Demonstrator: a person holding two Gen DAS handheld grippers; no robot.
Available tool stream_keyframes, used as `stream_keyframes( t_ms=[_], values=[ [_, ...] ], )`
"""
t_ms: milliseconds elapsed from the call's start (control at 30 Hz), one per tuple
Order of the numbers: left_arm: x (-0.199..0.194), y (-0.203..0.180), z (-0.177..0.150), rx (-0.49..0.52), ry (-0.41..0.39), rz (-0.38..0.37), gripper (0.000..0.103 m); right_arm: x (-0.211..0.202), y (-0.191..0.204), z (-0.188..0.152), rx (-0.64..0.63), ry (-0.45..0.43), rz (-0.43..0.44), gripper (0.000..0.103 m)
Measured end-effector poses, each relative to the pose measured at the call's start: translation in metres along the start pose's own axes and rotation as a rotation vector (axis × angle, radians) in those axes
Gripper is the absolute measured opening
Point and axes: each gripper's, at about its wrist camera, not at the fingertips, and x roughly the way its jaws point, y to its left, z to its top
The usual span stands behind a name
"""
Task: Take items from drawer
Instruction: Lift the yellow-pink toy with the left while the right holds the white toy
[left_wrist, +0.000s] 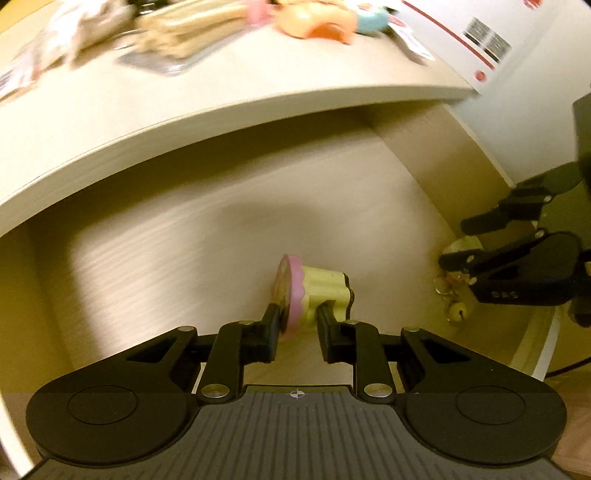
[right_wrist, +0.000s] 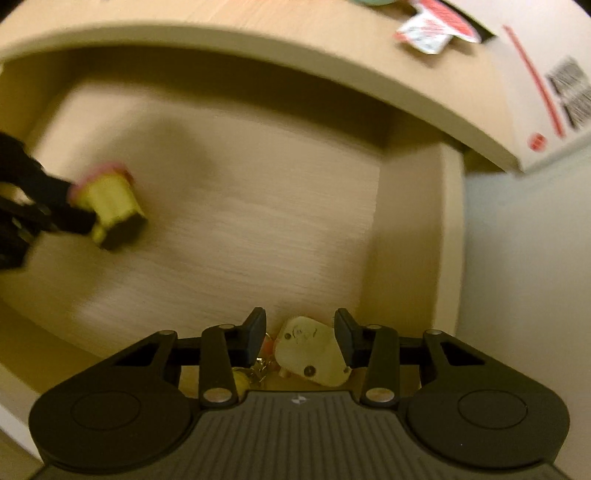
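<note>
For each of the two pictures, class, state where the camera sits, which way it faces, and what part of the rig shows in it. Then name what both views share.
Left wrist: on the left gripper, facing down into the drawer; its fingers clamp the cupcake toy; right gripper at right.
Right wrist: on the right gripper, facing straight down at the cream keychain between its fingers.
Shared: drawer, cupcake toy, keychain, desktop.

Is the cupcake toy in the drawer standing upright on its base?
No, the cupcake toy lies on its side between the left gripper fingers, pink top facing left.
</note>
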Motion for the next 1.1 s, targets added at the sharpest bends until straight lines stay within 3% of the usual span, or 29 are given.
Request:
stream_keyframes(
  t_ms=[267, 667, 733, 800, 833, 1100],
  values=[
    [-0.005, 0.014, -0.01, -0.077, -0.004, -0.008, 0.025, 0.025, 0.007, 0.015, -0.047, 0.095, -0.001, 0.04],
    [-0.002, 0.014, -0.017, -0.104, 0.003, -0.019, 0.024, 0.014, 0.024, 0.037, -0.134, 0.072, 0.091, 0.039],
    [-0.001, 0.013, -0.017, -0.098, 0.001, -0.019, 0.024, 0.005, 0.027, 0.038, -0.175, 0.057, 0.102, 0.043],
    [-0.005, 0.016, -0.019, -0.09, -0.001, -0.026, 0.024, -0.004, 0.028, 0.038, -0.22, 0.045, 0.097, 0.064],
    [-0.004, 0.015, -0.02, -0.091, -0.003, -0.03, 0.024, -0.008, 0.029, 0.037, -0.247, 0.043, 0.092, 0.067],
    [-0.004, 0.019, -0.027, -0.104, -0.009, -0.07, 0.024, -0.002, 0.032, 0.028, -0.446, 0.204, 0.095, 0.069]
  ],
)
